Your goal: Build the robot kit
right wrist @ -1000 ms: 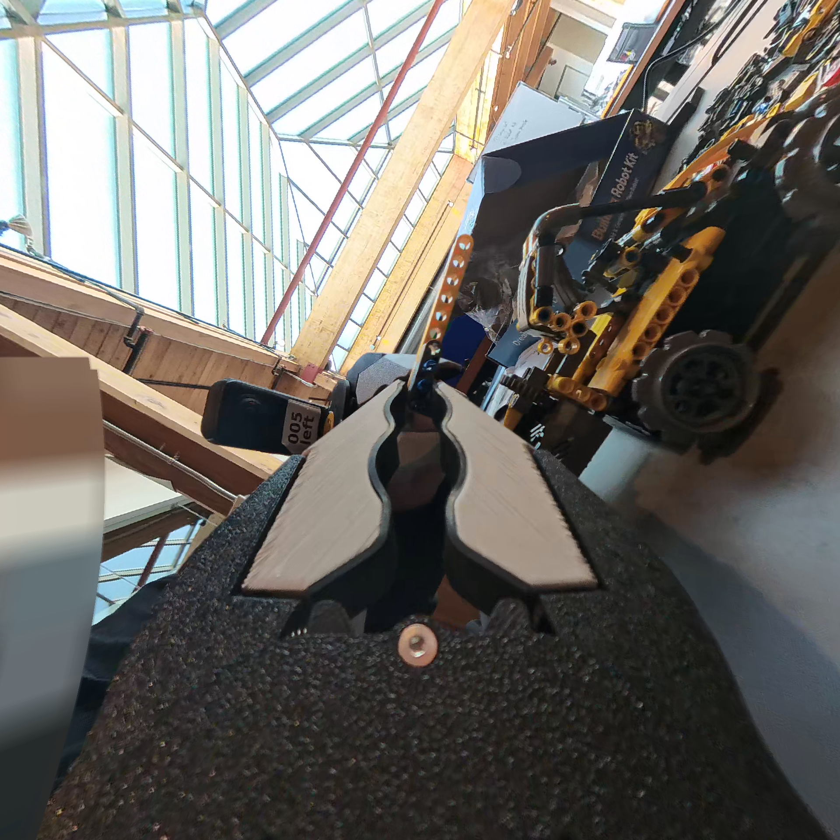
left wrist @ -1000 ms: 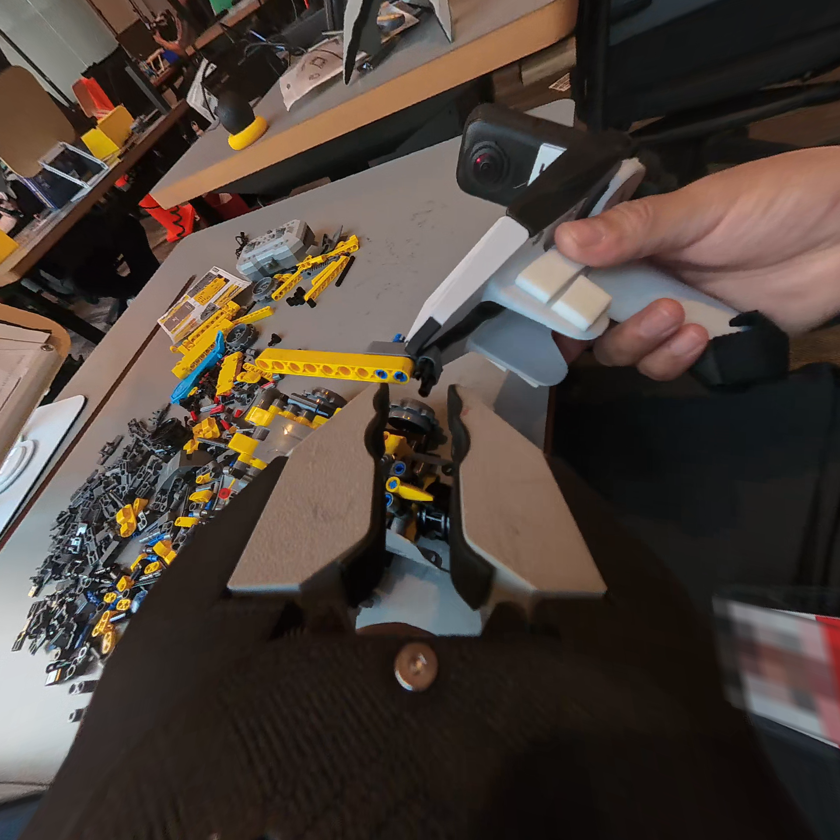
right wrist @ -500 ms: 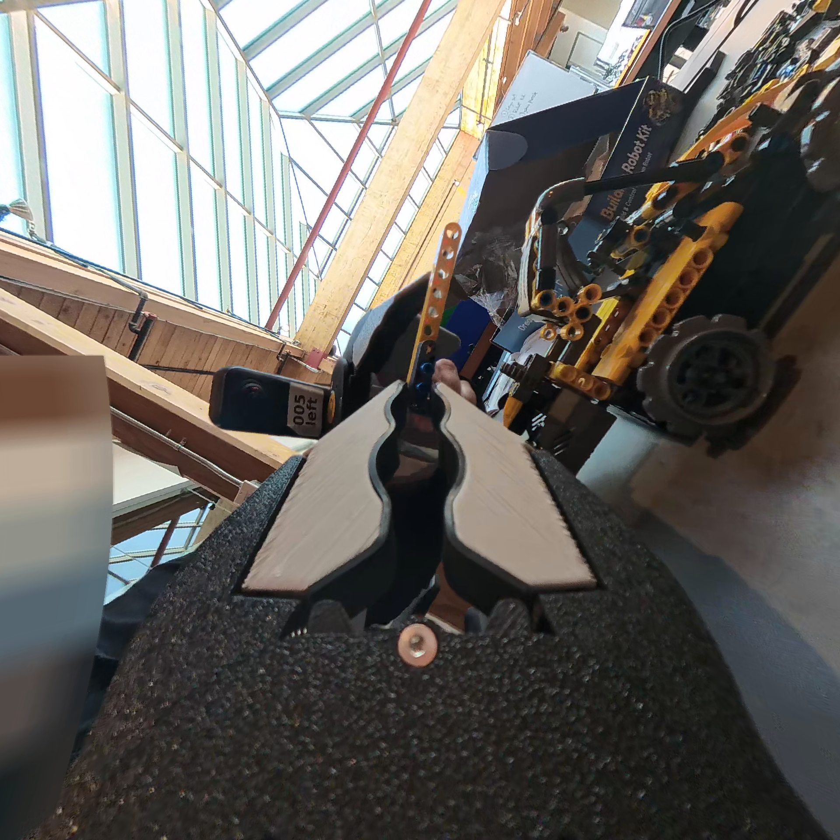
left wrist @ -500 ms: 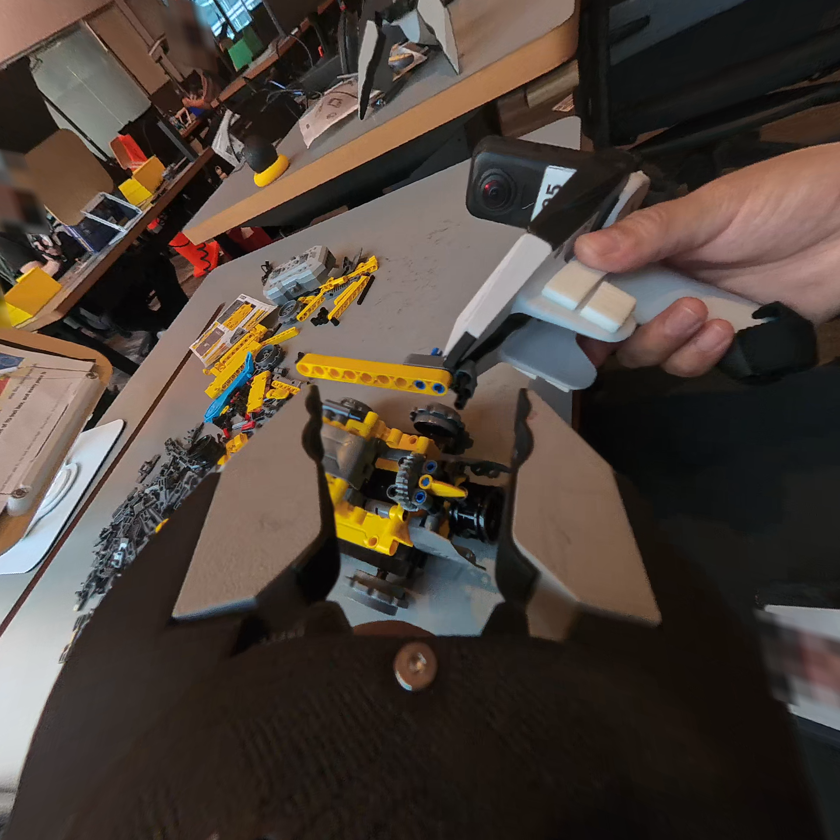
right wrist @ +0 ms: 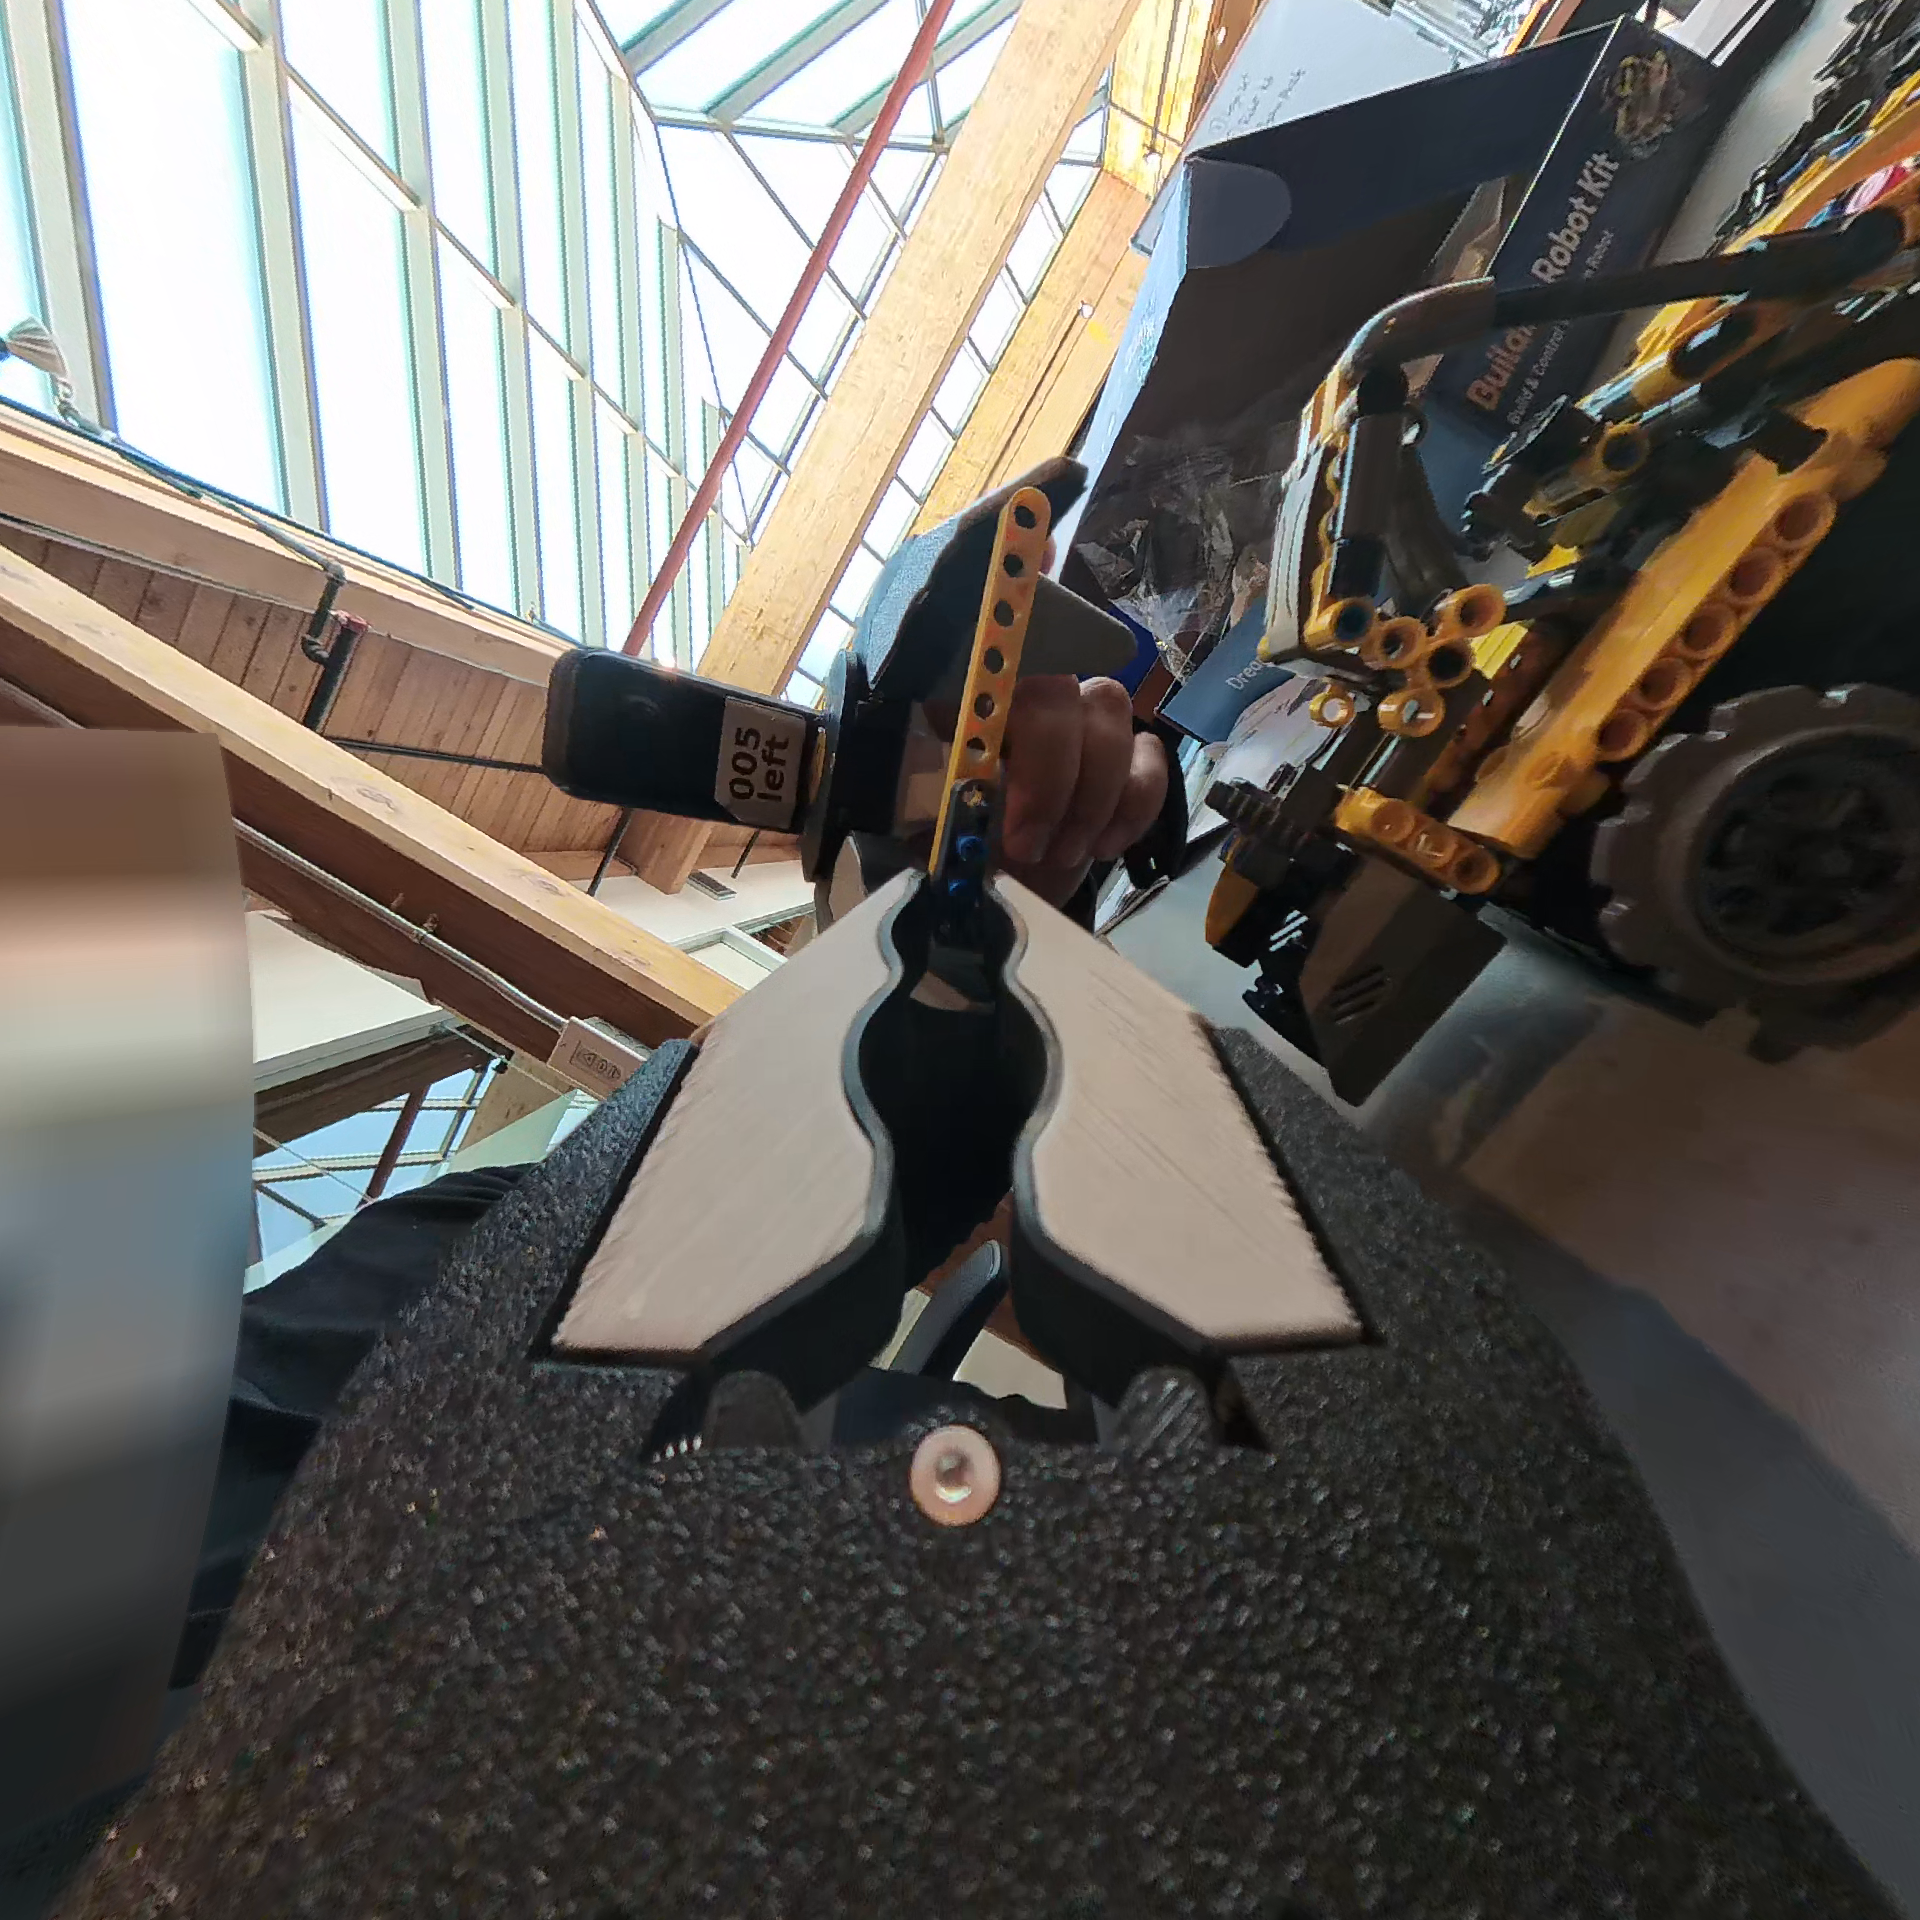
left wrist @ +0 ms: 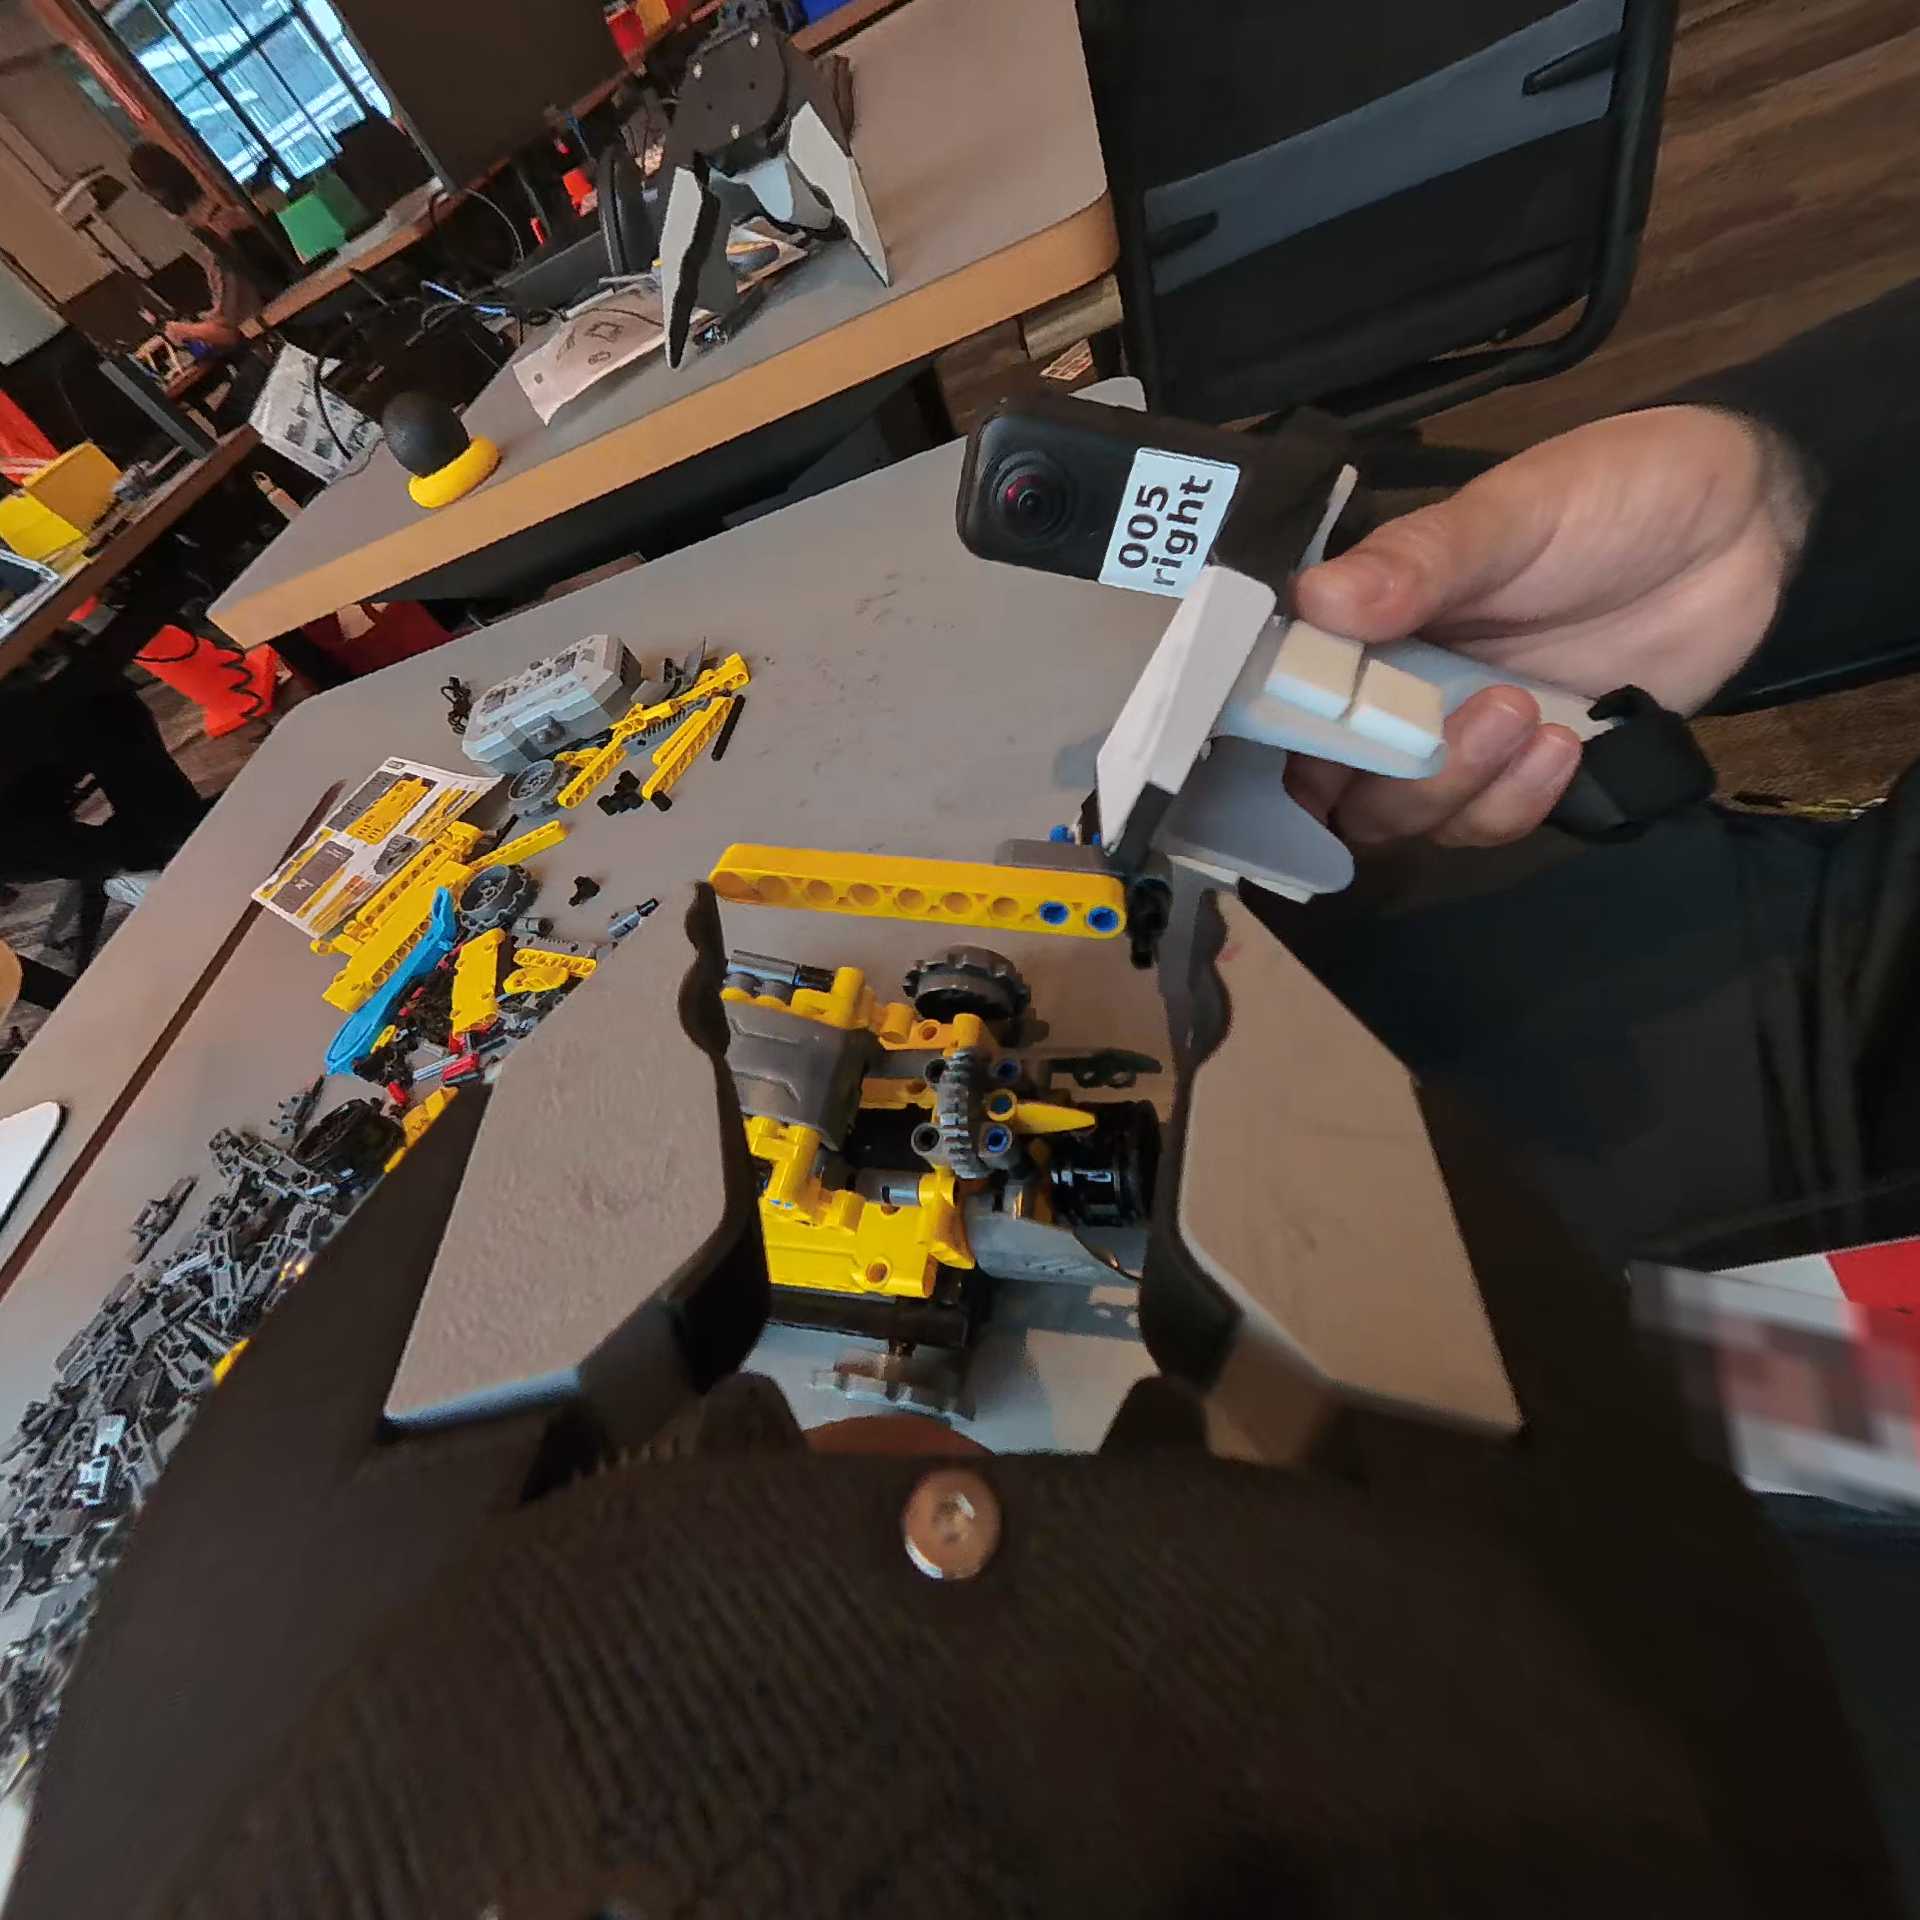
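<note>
My left gripper (left wrist: 951,935) is open, its jaws wide apart above a yellow and grey brick vehicle (left wrist: 894,1132) that stands on the grey table (left wrist: 935,644). It touches nothing. My right gripper (right wrist: 956,894) is shut on the end of a long yellow beam (right wrist: 992,665) with blue pins. In the left wrist view that beam (left wrist: 914,894) lies level just beyond the vehicle, held by the right gripper (left wrist: 1127,883) in a person's hand (left wrist: 1538,623). The vehicle (right wrist: 1558,675) shows large at the right of the right wrist view, with the left gripper (right wrist: 707,748) behind the beam.
Loose yellow and blue parts (left wrist: 436,935), a pile of black and grey parts (left wrist: 156,1299), a grey hub block (left wrist: 551,696) and a booklet (left wrist: 353,831) lie left on the table. A dark box (right wrist: 1351,260) stands behind the vehicle. A second table (left wrist: 727,364) and a chair (left wrist: 1351,156) are beyond.
My left gripper has opened from nearly shut around the vehicle to wide open and drawn back a little. My right gripper has kept the yellow beam and moved slightly.
</note>
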